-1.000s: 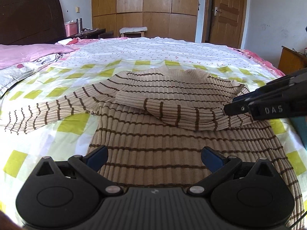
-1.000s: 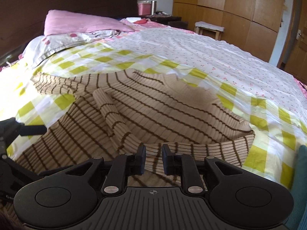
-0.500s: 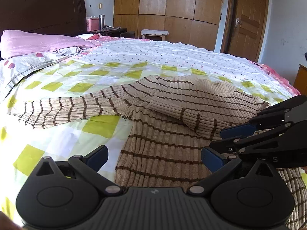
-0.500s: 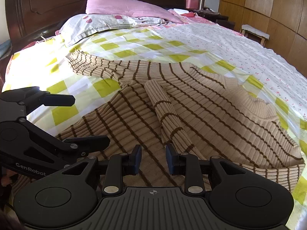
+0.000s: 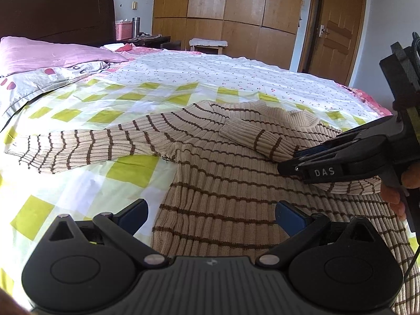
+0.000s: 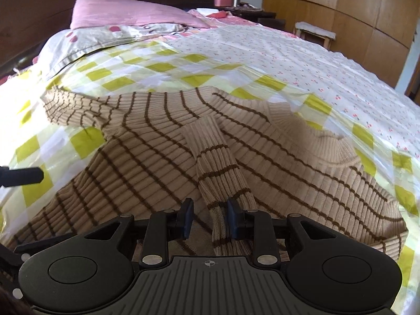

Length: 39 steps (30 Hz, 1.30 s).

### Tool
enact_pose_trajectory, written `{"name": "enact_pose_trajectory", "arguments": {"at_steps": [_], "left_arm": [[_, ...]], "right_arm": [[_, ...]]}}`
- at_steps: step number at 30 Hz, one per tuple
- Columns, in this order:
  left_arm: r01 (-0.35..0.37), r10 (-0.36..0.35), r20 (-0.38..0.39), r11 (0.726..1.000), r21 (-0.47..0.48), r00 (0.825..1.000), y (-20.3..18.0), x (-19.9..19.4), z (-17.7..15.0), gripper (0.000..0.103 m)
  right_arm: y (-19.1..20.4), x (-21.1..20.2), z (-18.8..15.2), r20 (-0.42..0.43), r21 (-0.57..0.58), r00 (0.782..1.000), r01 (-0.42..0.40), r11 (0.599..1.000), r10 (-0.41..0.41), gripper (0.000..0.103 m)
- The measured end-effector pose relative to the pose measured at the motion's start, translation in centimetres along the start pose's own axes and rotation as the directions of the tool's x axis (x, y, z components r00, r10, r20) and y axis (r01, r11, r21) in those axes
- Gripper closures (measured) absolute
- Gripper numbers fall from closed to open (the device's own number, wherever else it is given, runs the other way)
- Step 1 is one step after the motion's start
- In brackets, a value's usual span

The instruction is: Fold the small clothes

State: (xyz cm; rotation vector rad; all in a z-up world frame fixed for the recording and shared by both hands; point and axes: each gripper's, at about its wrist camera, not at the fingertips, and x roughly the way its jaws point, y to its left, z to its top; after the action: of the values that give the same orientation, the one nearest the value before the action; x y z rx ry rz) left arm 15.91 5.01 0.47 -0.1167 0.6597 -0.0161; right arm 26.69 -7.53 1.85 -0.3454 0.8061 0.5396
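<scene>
A beige sweater with brown stripes [image 5: 223,173] lies flat on the bed; it also shows in the right wrist view [image 6: 147,162]. One sleeve [image 5: 78,147] stretches out to the left. The other sleeve [image 6: 220,168] is folded across the chest. My left gripper [image 5: 211,214] is open and empty, low over the sweater's lower left edge. My right gripper [image 6: 208,220] is partly open over the folded sleeve, which lies between its fingers ungripped. The right gripper also shows in the left wrist view [image 5: 302,162] at the right.
The bed has a yellow-checked cover [image 5: 78,115] and a white floral sheet [image 5: 223,73]. Pink pillows [image 5: 52,52] lie at the dark headboard. Wooden wardrobes [image 5: 249,8], a door [image 5: 333,39], a stool [image 5: 207,44] and a nightstand with a pink basket [image 5: 123,30] stand behind.
My right gripper has opened a little wider over the folded sleeve and moved along it. My left gripper has shifted left toward the sweater's edge, still open.
</scene>
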Motion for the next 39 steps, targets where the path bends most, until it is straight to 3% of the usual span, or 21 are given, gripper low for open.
{"name": "enact_pose_trajectory", "arguments": {"at_steps": [3,6,9,13,17,22,24,26,30,35,39], "left_arm": [[0.002,-0.002,0.002,1.000,0.007,1.000,-0.2,0.0,-0.1,0.000],[0.006,-0.006,0.001,1.000,0.008,1.000,-0.2,0.0,-0.1,0.000],[0.010,-0.010,0.001,1.000,0.004,1.000,-0.1,-0.1,-0.1,0.000],[0.016,-0.015,0.016,1.000,-0.009,1.000,0.1,-0.4,0.0,0.000],[0.016,-0.015,0.029,1.000,-0.020,0.999,0.3,-0.6,0.1,0.000],[0.011,-0.010,0.040,0.999,-0.035,0.999,0.6,-0.7,0.2,0.000],[0.005,-0.003,0.045,0.999,-0.040,0.999,0.7,-0.8,0.3,0.000],[0.001,0.001,0.046,0.999,-0.050,0.999,1.0,-0.9,0.3,0.000],[-0.012,0.015,0.047,0.998,-0.064,0.999,1.4,-0.8,0.3,0.000],[-0.022,0.023,0.040,0.999,-0.044,0.999,1.0,-0.5,0.2,0.000],[-0.030,0.031,0.038,0.999,-0.025,0.999,0.6,-0.3,0.0,0.000]], "right_arm": [[1.1,0.8,0.1,-0.013,-0.063,0.999,0.043,0.997,-0.044,0.075],[1.2,1.5,0.6,-0.013,-0.051,0.997,0.076,0.996,-0.077,0.076],[0.4,1.5,1.2,-0.022,0.006,0.997,0.080,0.997,-0.079,0.096],[-1.7,-0.6,2.0,0.009,0.159,1.000,-0.010,0.987,0.009,0.097],[-3.4,-3.6,3.1,0.112,0.290,0.990,-0.112,0.951,0.083,0.097],[-3.6,-5.7,4.2,0.201,0.341,0.972,-0.189,0.921,0.125,0.097],[-2.3,-5.5,3.8,0.177,0.278,0.973,-0.194,0.941,0.148,0.095],[-0.5,-4.5,2.7,0.101,0.199,0.976,-0.211,0.957,0.194,0.091],[1.4,-2.9,-0.4,-0.023,0.144,0.968,-0.246,0.959,0.251,0.089],[0.4,-4.1,-2.6,-0.016,0.191,0.965,-0.252,0.949,0.260,0.087],[-2.1,-5.6,-3.3,0.022,0.231,0.986,-0.166,0.959,0.165,0.087]]}}
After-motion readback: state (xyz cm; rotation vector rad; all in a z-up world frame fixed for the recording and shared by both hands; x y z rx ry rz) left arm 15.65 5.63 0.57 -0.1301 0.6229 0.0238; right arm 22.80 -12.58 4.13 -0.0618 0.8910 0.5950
